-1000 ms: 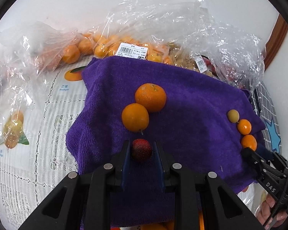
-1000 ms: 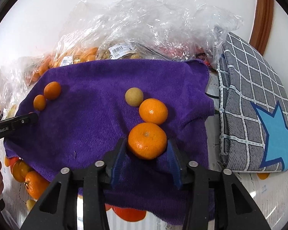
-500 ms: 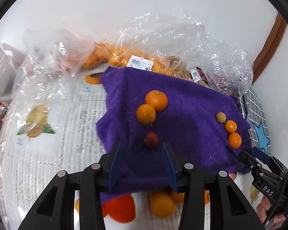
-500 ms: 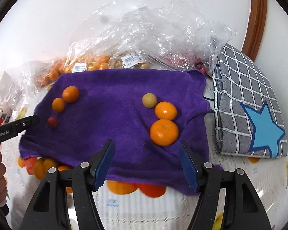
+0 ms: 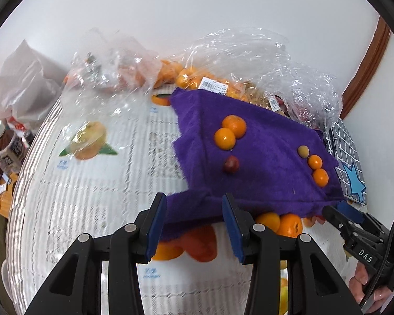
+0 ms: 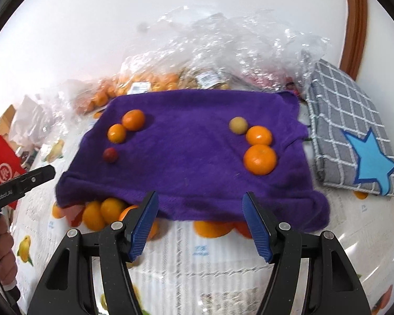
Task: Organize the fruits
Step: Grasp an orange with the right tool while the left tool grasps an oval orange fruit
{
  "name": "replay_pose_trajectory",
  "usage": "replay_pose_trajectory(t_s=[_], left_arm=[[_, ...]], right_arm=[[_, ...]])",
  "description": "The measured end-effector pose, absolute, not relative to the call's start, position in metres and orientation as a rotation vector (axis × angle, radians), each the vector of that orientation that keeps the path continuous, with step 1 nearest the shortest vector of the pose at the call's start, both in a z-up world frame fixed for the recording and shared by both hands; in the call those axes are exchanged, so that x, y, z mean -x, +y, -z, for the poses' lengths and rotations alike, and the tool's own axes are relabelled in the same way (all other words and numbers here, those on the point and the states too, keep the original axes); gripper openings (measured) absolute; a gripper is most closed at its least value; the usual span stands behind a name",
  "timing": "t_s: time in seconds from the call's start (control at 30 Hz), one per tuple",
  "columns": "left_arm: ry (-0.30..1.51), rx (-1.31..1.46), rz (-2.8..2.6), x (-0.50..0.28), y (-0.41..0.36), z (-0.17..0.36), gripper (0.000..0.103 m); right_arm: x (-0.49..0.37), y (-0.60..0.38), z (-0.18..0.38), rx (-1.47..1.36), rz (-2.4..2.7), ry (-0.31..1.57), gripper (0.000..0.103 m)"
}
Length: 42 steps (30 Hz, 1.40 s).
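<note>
A purple towel (image 6: 186,157) lies on the table; it also shows in the left wrist view (image 5: 265,173). On its left are two oranges (image 6: 133,120) (image 6: 116,133) and a dark red berry (image 6: 110,155). On its right are a yellowish round fruit (image 6: 238,125) and two oranges (image 6: 259,135) (image 6: 260,159). In the left wrist view the berry (image 5: 231,164) lies below the two oranges (image 5: 224,137). My left gripper (image 5: 194,225) is open and empty, back from the towel's near edge. My right gripper (image 6: 201,223) is open and empty at the towel's front edge.
Clear plastic bags of fruit (image 6: 223,60) pile up behind the towel against the wall. Loose oranges (image 6: 102,212) lie under the towel's front edge. A grey checked cloth with a blue star (image 6: 354,147) lies to the right. Bottles and a red packet (image 5: 8,147) stand far left.
Both grippers opened, let go of the berry and the orange on the towel, and pulled back and up from it.
</note>
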<state>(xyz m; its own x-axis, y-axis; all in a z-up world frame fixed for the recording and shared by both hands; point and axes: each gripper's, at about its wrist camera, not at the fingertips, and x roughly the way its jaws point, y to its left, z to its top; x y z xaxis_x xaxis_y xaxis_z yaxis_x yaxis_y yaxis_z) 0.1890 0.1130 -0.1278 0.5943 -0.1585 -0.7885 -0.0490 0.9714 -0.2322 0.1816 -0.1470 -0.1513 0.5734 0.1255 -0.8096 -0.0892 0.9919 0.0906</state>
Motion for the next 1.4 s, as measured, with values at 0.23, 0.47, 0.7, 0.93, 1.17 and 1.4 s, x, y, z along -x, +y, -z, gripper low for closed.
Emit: replay_pose_trajectory(t_s=[0.23,0.47,0.7,0.93,1.17,1.4], left_arm=[[0.954,0.268,0.067,-0.172,0.128,0.148,0.042],[0.968,0.290,0.067,-0.168,0.141,0.162,0.042],[0.981,0.278,0.065,-0.166,0.140,0.165,0.042],[0.980,0.276,0.100,-0.163,0.125,0.163,0.042],[0.987,0.288,0.196,-0.161,0.090,0.168,0.042],[0.998,0.269,0.250,-0.167,0.051,0.173,0.042]], right_arm=[[-0.170,-0.120,0.172,-0.060,-0.241,0.979,0.056],[-0.171,-0.095,0.193,-0.019,-0.274,1.016,0.056],[-0.177,-0.089,0.206,-0.008,-0.265,1.037,0.043],[-0.166,-0.097,0.197,-0.031,-0.268,0.997,0.042],[-0.145,-0.136,0.183,-0.060,-0.200,0.952,0.042],[-0.121,-0.180,0.182,-0.059,-0.129,0.946,0.042]])
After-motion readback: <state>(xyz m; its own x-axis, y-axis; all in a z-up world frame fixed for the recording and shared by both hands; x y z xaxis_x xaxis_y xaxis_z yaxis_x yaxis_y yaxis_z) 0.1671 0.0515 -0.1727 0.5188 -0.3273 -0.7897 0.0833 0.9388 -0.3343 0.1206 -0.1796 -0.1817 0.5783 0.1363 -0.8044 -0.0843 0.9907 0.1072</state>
